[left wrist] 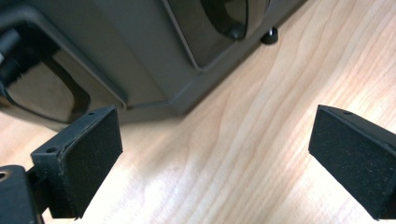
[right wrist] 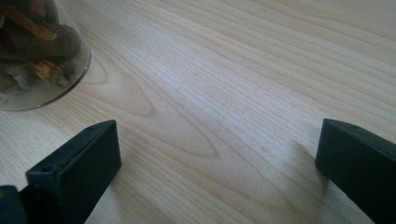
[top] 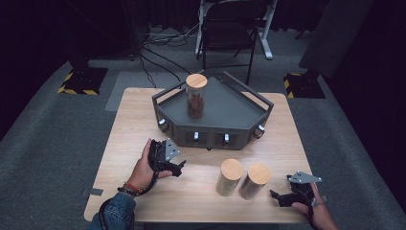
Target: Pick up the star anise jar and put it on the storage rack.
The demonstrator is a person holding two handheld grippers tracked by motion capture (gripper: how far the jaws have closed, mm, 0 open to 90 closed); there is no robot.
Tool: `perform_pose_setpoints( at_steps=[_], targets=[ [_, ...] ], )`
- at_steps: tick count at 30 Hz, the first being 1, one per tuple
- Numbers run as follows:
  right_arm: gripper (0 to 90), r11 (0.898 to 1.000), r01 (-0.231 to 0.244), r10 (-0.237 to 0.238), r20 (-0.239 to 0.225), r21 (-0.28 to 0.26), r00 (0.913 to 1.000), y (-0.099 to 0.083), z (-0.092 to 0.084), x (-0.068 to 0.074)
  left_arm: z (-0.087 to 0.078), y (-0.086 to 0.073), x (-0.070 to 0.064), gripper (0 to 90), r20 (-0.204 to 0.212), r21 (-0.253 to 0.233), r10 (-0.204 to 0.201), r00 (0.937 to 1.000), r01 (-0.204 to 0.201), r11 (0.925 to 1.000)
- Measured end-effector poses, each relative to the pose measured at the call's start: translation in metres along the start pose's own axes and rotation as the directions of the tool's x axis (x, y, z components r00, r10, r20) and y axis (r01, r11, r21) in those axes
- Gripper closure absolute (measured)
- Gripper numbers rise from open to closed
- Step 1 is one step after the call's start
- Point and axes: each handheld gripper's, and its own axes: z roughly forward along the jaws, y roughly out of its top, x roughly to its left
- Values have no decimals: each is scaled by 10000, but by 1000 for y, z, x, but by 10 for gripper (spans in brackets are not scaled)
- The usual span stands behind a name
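Observation:
A dark grey tray stands at the back of the wooden table; a glass jar with a wooden lid, filled with brown pieces, stands upright on it. Two more wooden-lidded jars stand side by side near the front: one at left, one at right. My left gripper rests open on the table left of them, below the tray's front wall. My right gripper lies open at the front right, just right of the jars; a jar's base shows at its upper left.
A black folding chair and cables lie on the floor behind the table. Yellow-striped stand bases sit at both back sides. Bare table surface stretches between the grippers and along the left side.

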Motion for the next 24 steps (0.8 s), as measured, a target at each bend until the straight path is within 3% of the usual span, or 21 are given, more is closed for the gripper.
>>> perform_pose_setpoints(
  at_steps=[12, 18, 24],
  targets=[
    [0, 10000, -2, 2, 0, 1, 10000, 0, 0, 0, 8, -24, 2, 24, 329, 735, -386, 9987, 361, 9966],
    [0, 10000, -4, 4, 3, 0, 10000, 0, 0, 0, 6, -38, 9, 25, 537, 869, -879, 9947, 831, 9927],
    [0, 10000, -6, 6, 2, 0, 10000, 0, 0, 0, 7, -47, 11, 27, 638, 1101, -1078, 9921, 1003, 9888]
  ],
)
